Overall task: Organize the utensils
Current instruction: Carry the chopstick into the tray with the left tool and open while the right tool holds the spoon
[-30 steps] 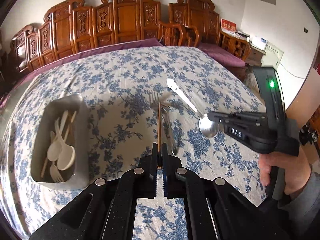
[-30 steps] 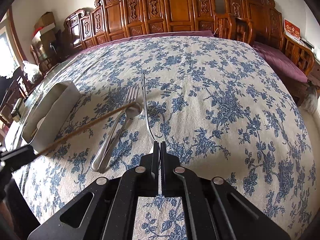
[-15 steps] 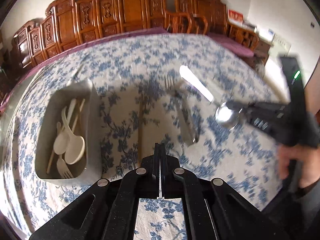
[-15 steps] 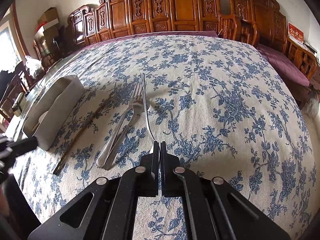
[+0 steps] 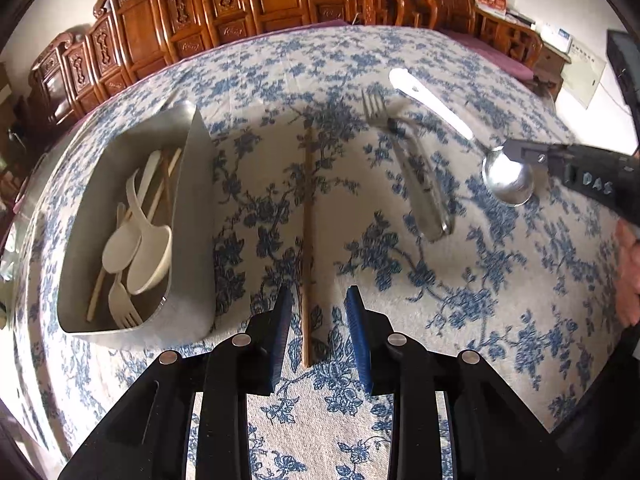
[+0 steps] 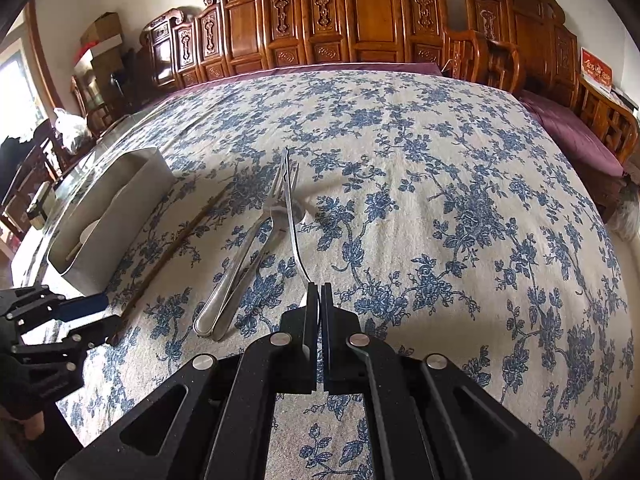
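A brown chopstick (image 5: 307, 216) lies on the flowered tablecloth, its near end between the jaws of my left gripper (image 5: 318, 296). Those jaws are opening and the pads stand clear of the stick. The left gripper (image 6: 80, 312) also shows low at the left of the right wrist view, by the chopstick (image 6: 176, 248). My right gripper (image 6: 320, 288) is shut on a metal spoon (image 6: 290, 208), seen edge-on with its handle pointing away. In the left wrist view the right gripper (image 5: 520, 152) pinches the spoon (image 5: 508, 180) at its bowl, above the cloth.
A grey tray (image 5: 192, 184) at the left holds white plastic spoons, a white fork and chopsticks; the tray (image 6: 132, 184) is also in the right wrist view. A metal fork (image 5: 416, 168) and a second metal utensil lie together mid-table. Carved wooden chairs line the far edge.
The chopstick, held raised in the left gripper a second ago, now lies on the cloth. The left gripper sank toward it and its jaws parted. The right gripper kept still with the spoon.
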